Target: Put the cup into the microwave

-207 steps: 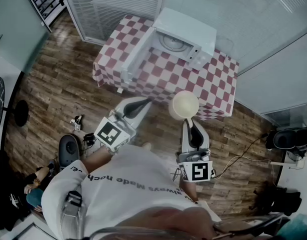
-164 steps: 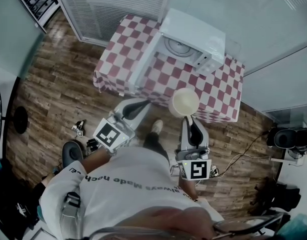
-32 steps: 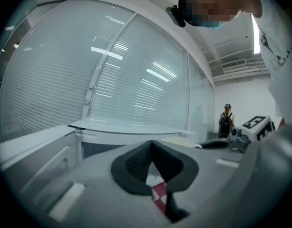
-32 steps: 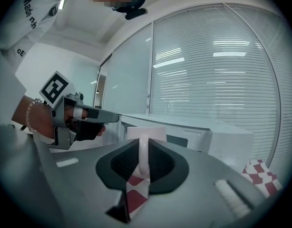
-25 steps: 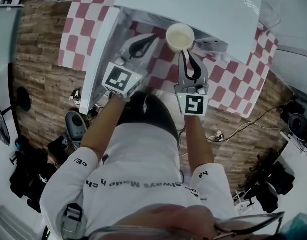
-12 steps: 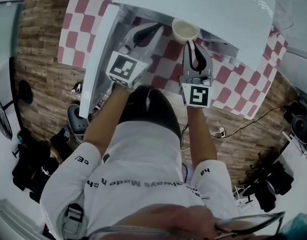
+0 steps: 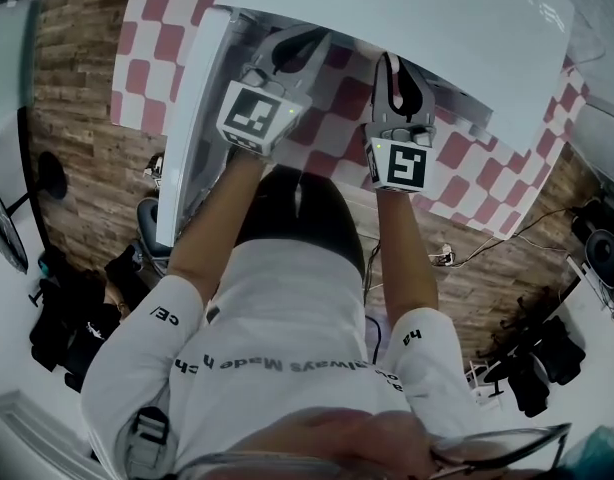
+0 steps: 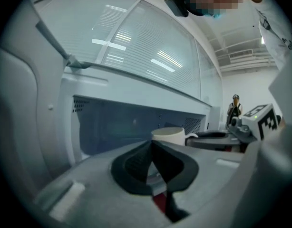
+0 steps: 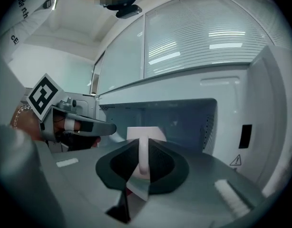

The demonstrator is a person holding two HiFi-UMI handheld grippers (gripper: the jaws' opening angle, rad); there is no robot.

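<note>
While right claw (image 9: 139, 152) clamps its handle, cup (image 9: 154, 132) inside open microwave (image 9: 227, 87)

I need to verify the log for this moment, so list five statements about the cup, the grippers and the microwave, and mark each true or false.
1. The right gripper holds the cup by its handle. True.
2. The microwave has its door closed. False: the door stands open.
3. The left gripper also grips the cup. False: its jaws are together on nothing, and the cup stands beyond them.
4. A red-and-white checked cloth covers the table. True.
5. The head view shows the cup plainly. False: the microwave's top hides it there.
</note>
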